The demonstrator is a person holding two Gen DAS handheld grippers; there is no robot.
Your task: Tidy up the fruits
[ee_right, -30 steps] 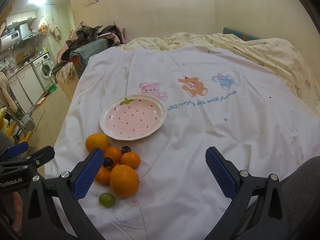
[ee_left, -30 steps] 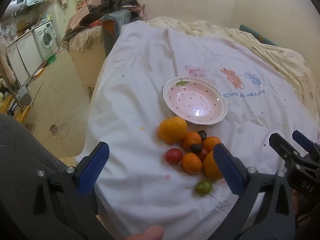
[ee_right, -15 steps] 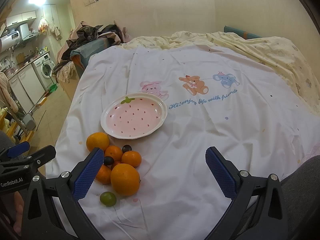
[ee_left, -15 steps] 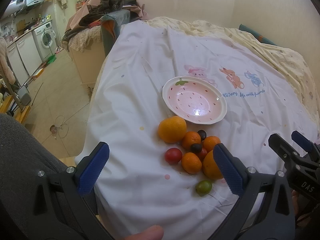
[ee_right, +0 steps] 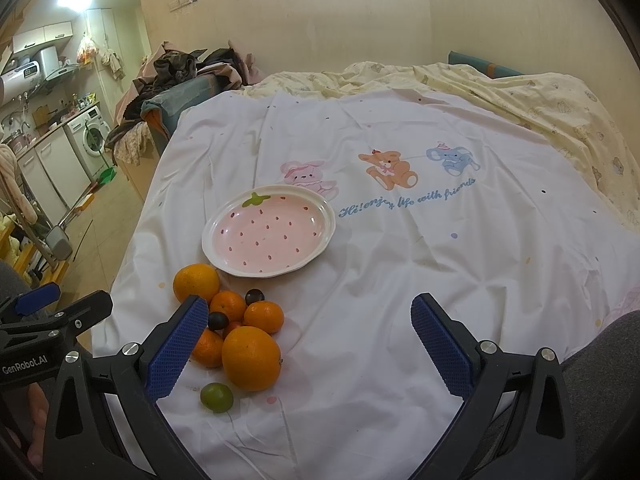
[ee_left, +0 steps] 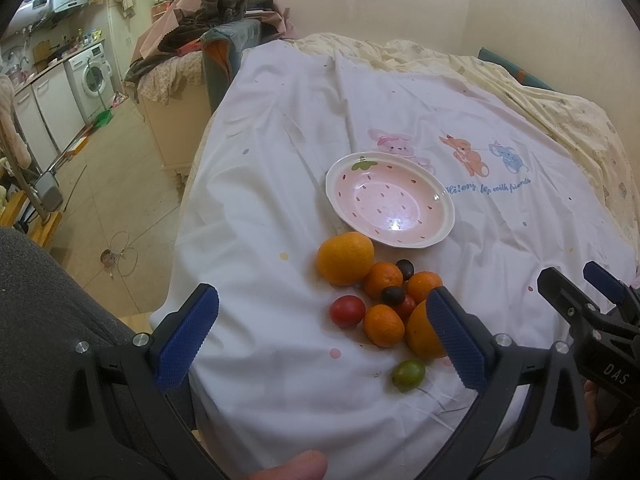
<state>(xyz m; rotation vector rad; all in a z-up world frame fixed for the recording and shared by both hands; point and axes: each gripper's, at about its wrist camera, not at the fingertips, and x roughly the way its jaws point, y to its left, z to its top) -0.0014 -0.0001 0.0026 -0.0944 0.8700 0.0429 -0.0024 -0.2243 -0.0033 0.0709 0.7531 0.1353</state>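
Note:
A pink strawberry-pattern plate lies empty on a white cartoon-print sheet. Just in front of it is a pile of fruit: a large orange, a second large orange, several small tangerines, a red tomato, dark grapes and a green fruit. My left gripper is open and empty, held above the pile's near side. My right gripper is open and empty, to the right of the pile.
The sheet covers a bed whose left edge drops to a tiled floor. Piled clothes lie at the far left end. A washing machine and kitchen units stand far left. A yellow blanket lies at the back right.
Both grippers have stayed almost still and open. The right wrist view has shifted very slightly; the fruit and plate have not moved.

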